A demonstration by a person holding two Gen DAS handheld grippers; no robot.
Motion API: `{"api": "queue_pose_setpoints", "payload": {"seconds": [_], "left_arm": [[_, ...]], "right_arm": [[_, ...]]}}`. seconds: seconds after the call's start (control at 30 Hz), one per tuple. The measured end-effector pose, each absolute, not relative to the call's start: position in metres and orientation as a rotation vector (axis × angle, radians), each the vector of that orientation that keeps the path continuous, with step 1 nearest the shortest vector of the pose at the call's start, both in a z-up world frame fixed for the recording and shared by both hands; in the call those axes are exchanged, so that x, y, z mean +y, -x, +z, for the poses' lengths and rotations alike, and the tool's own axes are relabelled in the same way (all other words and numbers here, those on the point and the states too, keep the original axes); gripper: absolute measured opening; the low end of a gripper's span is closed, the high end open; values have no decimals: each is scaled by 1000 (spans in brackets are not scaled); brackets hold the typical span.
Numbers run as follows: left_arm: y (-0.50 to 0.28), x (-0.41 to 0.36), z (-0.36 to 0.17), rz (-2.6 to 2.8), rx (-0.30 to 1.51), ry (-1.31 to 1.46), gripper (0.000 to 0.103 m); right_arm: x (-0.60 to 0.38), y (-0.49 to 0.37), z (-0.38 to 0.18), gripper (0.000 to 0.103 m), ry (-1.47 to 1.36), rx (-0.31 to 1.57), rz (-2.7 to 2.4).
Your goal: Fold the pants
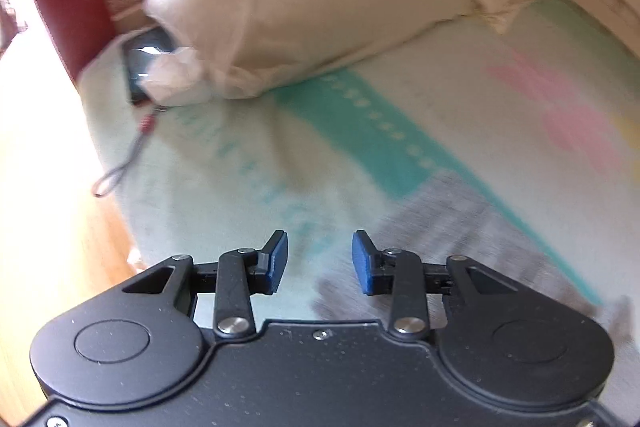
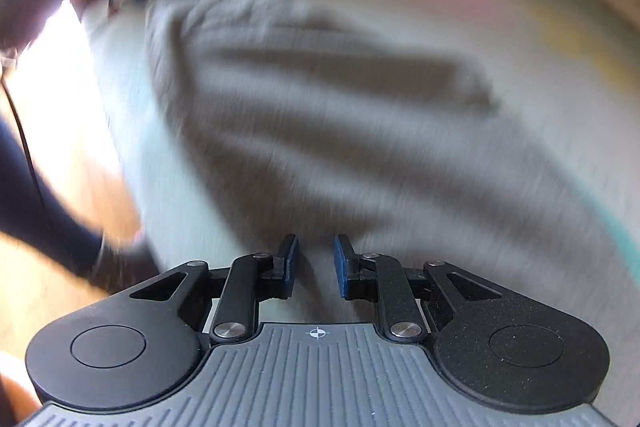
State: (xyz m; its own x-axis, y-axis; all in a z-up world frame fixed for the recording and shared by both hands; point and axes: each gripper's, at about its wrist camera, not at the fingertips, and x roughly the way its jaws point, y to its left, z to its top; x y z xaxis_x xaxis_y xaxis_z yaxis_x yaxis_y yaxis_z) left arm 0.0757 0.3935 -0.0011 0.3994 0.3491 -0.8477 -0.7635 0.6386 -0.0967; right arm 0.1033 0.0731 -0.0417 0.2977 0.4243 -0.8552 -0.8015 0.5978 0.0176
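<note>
Grey pants (image 2: 340, 115) lie rumpled on a pale patterned bed sheet (image 1: 248, 163). In the right wrist view, which is blurred, they fill the middle and reach down to my right gripper (image 2: 316, 267), which is open with nothing between its blue pads. In the left wrist view only a grey part of the pants (image 1: 460, 243) shows at the lower right. My left gripper (image 1: 319, 263) is open and empty above the sheet, its right pad over the edge of the pants.
A cream pillow (image 1: 320, 15) lies across the head of the bed. A dark phone-like object (image 1: 146, 61) and crumpled white tissue (image 1: 176, 79) sit beside it, with a cord (image 1: 128, 155) near the left bed edge. Wooden floor (image 1: 44, 187) lies to the left.
</note>
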Motion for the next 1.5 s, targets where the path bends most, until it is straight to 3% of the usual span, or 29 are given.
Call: {"api": "queue_pose_setpoints", "payload": {"seconds": [0.3,0.53,0.67,1.07,1.17,1.23,1.33,1.5], "left_arm": [[-104,291,2,284,952,367,46],[-115,220,-51,57,1209,228,49],[-108,186,-52,-17,1207,-15,58],[-175,253,5,216,1022,193,59],[-199,264,-7,269,1070,169,59],[-209,269,-27,274,1134,183,59],[-214,273,-54,275,1220,248,60],[-216,280,-57,256,1199,220,62]], "right_arm": [[28,-113,-18,19,301,887,701],[-9,-138,-35,19,262,1125,616],[-10,-141,-28,19,274,1149,626],[14,-218,18,20,190,924,671],[26,-240,17,22,208,911,691],[33,-255,10,29,232,914,693],[35,-272,-7,30,258,931,688],[34,-293,-27,30,259,973,684]]}}
